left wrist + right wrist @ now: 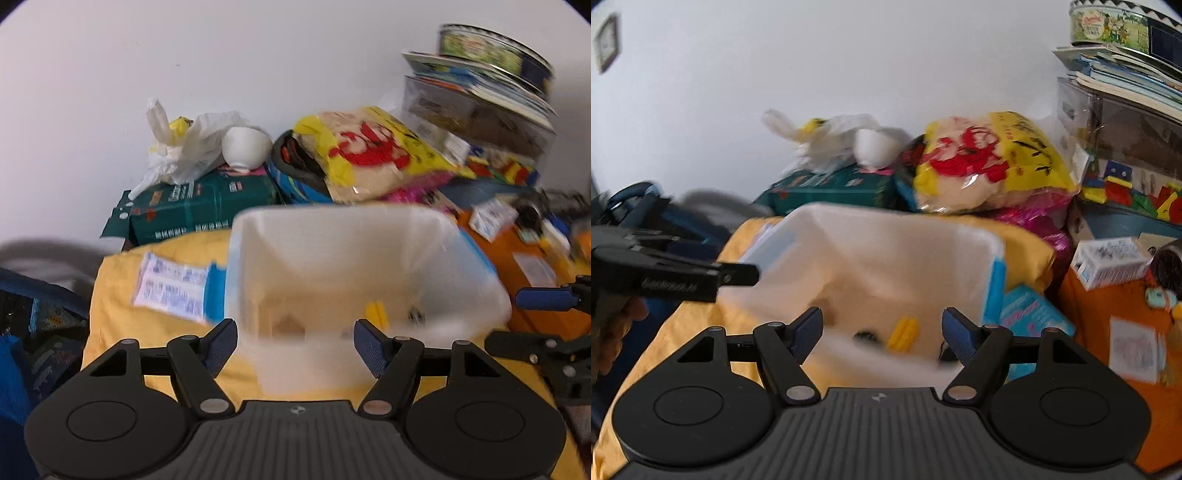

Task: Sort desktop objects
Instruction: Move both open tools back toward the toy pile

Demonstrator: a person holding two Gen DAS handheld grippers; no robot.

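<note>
We hold the left gripper [295, 345] with its jaws standing wide apart, and nothing is pressed between its blue pads; the near wall of the translucent plastic box [354, 266] shows in the gap between them, but whether the pads touch it we cannot tell, because the picture is blurred. The right gripper [882, 334] is also open, its pads empty, and it points into the same box [886, 254] from the near side. The box stands on a yellow cloth [122, 280], near the middle of it, and reaches to the cloth's right edge. Inside the box, on its floor, lies a small yellow piece [904, 334] and beside it a small dark thing [864, 338] that is too blurred to name. On the cloth, just left of the box, lies a white and blue packet [177, 291]. Behind the cloth's far edge we see a green package [199, 206] with a white bowl [245, 147] on it, and a yellow bag with red print [373, 147]. To the right of the cloth is an orange surface [1108, 314] that carries a small white carton [1112, 264].
</note>
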